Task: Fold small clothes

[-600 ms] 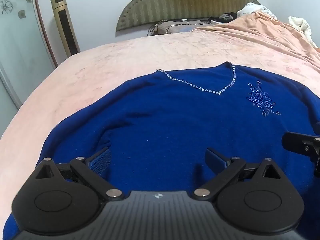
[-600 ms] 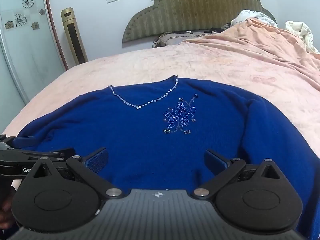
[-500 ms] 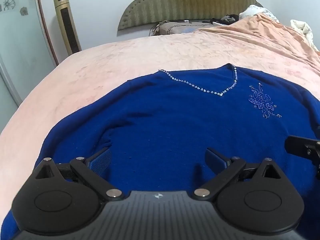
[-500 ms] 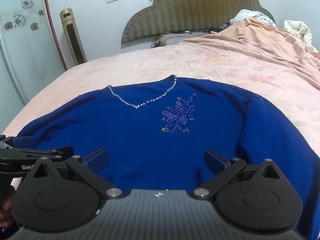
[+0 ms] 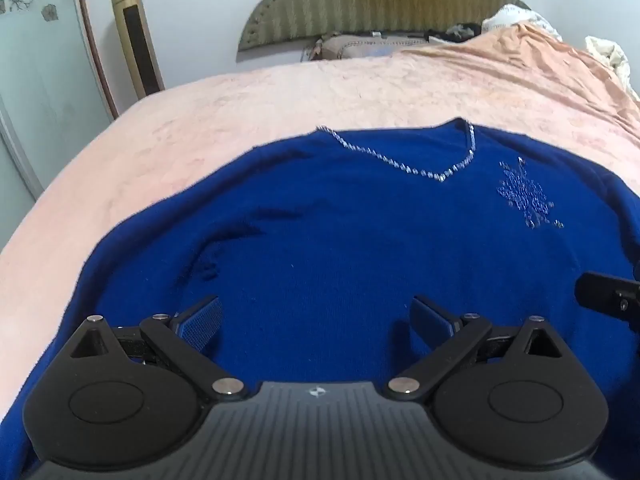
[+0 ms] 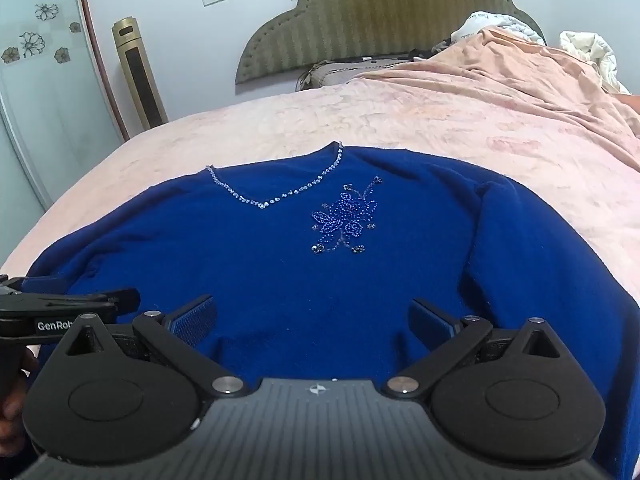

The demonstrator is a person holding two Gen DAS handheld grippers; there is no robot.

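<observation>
Two grippers are hanging over the near hem of the garment: the left gripper [image 5: 316,320] and the right gripper [image 6: 312,320], both with jaws standing wide apart and nothing between them. Beneath them a blue sweater [image 6: 280,280] is lying flat, front up, on the pink bedspread [image 6: 360,120], its sleeves trailing down either side. It is looking soft and limp, likely sagging and bunching when lifted, so pinching a doubled edge at the hem corners or shoulders seems wisest. Farther off, the beaded neckline [image 6: 276,200] and the beaded flower [image 6: 344,220] are looking snaggable and best avoided.
</observation>
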